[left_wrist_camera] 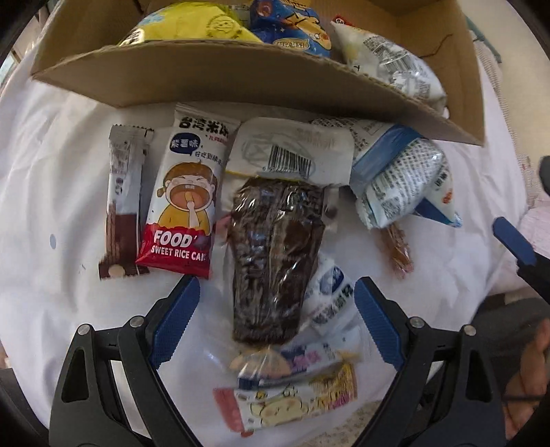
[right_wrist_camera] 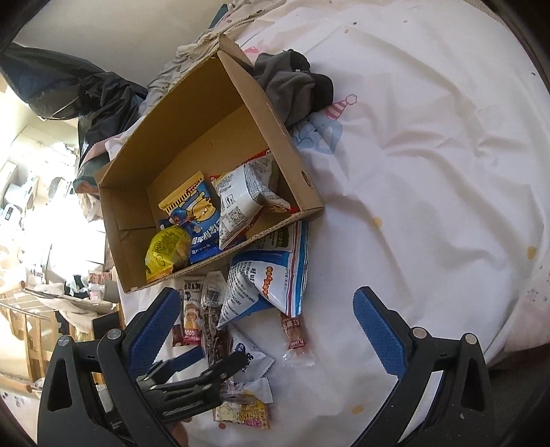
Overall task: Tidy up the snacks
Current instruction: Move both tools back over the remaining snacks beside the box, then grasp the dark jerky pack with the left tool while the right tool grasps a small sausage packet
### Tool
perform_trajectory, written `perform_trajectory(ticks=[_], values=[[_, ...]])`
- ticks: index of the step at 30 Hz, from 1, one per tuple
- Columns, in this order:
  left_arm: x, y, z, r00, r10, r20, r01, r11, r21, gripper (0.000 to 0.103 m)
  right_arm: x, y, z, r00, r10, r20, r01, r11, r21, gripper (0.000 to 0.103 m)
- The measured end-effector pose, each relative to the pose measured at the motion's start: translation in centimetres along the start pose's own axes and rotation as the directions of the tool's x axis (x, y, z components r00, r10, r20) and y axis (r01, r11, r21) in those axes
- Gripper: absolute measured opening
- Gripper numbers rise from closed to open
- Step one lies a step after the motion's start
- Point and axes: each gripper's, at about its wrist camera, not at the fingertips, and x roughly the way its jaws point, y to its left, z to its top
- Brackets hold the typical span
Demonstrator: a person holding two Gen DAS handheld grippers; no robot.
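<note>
My left gripper (left_wrist_camera: 276, 309) points down, open, with a blue pad on either side of a dark brown snack pack (left_wrist_camera: 275, 258) lying on the white sheet; neither pad touches it. Beside that pack lie a sweet rice cake pack (left_wrist_camera: 185, 203), a chocolate stick pack (left_wrist_camera: 122, 199), a white barcode pack (left_wrist_camera: 292, 151) and a blue-and-white bag (left_wrist_camera: 402, 178). A cardboard box (left_wrist_camera: 240, 79) behind them holds a yellow bag (left_wrist_camera: 192, 24), a blue bag (left_wrist_camera: 295, 24) and a white bag (left_wrist_camera: 388, 65). My right gripper (right_wrist_camera: 264, 330) hovers open over the pile, holding nothing.
A pink-and-yellow cartoon pack (left_wrist_camera: 292, 395) and a small white-and-blue pack (left_wrist_camera: 330, 295) lie near the left gripper (right_wrist_camera: 220, 354). A reddish strip pack (right_wrist_camera: 292, 331) lies apart. Grey clothing (right_wrist_camera: 292, 86) sits behind the box (right_wrist_camera: 275, 123). The bedsheet (right_wrist_camera: 429, 172) stretches right.
</note>
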Motion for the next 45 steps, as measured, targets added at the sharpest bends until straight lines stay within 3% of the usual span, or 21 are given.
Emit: perform_trajectory(ticks=[6, 7, 9, 14, 23, 28, 29, 35, 37, 43, 45], values=[[0.4, -1.5, 0.4, 0.999, 0.042, 0.017, -0.042, 0.999, 0.029, 0.086, 0.3, -0.1, 0.1, 1.0, 0.009, -0.017, -0.009, 1.0, 0.01, 0.103], [0.4, -1.8, 0.3, 0.999, 0.044, 0.02, -0.045, 0.998, 0.036, 0.081, 0.3, -0.1, 0.1, 1.0, 0.011, -0.017, -0.011, 1.0, 0.011, 0.103], [0.2, -2.5, -0.3, 0.998, 0.065, 0.026, -0.066, 0.995, 0.07, 0.058, 0.4, 0.1, 0.2, 1.0, 0.012, -0.016, -0.012, 1.0, 0.01, 0.103], [-0.9, -3.3, -1.3, 0.997, 0.065, 0.047, -0.069, 0.994, 0.088, 0.042, 0.4, 0.6, 0.2, 1.0, 0.014, -0.008, -0.014, 1.0, -0.008, 0.103], [-4.5, -1.0, -2.3, 0.999, 0.033, 0.026, -0.033, 0.999, 0.017, 0.04, 0.2, 0.3, 0.1, 1.0, 0.019, -0.015, -0.019, 1.0, 0.011, 0.103], [-7.5, 0.6, -3.7, 0.998, 0.024, 0.055, -0.025, 1.0, 0.008, 0.04, 0.8, 0.1, -0.8, 0.996, -0.001, -0.092, 0.0, 1.0, -0.016, 0.102], [-8.0, 1.0, -3.9, 0.998, 0.03, 0.063, -0.03, 1.0, -0.001, 0.04, 1.1, 0.1, -1.1, 0.994, -0.013, -0.112, 0.009, 1.0, -0.029, 0.1], [-8.9, 4.3, -4.2, 0.993, 0.032, 0.11, -0.023, 0.996, -0.083, 0.04, 4.4, 0.5, -2.8, 0.961, -0.134, -0.241, 0.108, 0.987, -0.121, 0.063], [-9.0, 5.2, -4.3, 0.993, 0.019, 0.113, -0.005, 0.993, -0.12, 0.04, 5.6, 1.0, -3.1, 0.948, -0.178, -0.263, 0.136, 0.976, -0.167, 0.058], [-8.9, 5.7, -4.1, 0.991, 0.022, 0.134, -0.001, 0.988, -0.156, 0.04, 8.5, 2.2, -4.1, 0.914, -0.317, -0.254, 0.235, 0.922, -0.308, 0.046], [-8.8, 5.7, -4.5, 0.99, 0.033, 0.138, -0.01, 0.987, -0.159, 0.04, 8.9, 2.5, -4.4, 0.903, -0.355, -0.241, 0.261, 0.901, -0.346, 0.027]])
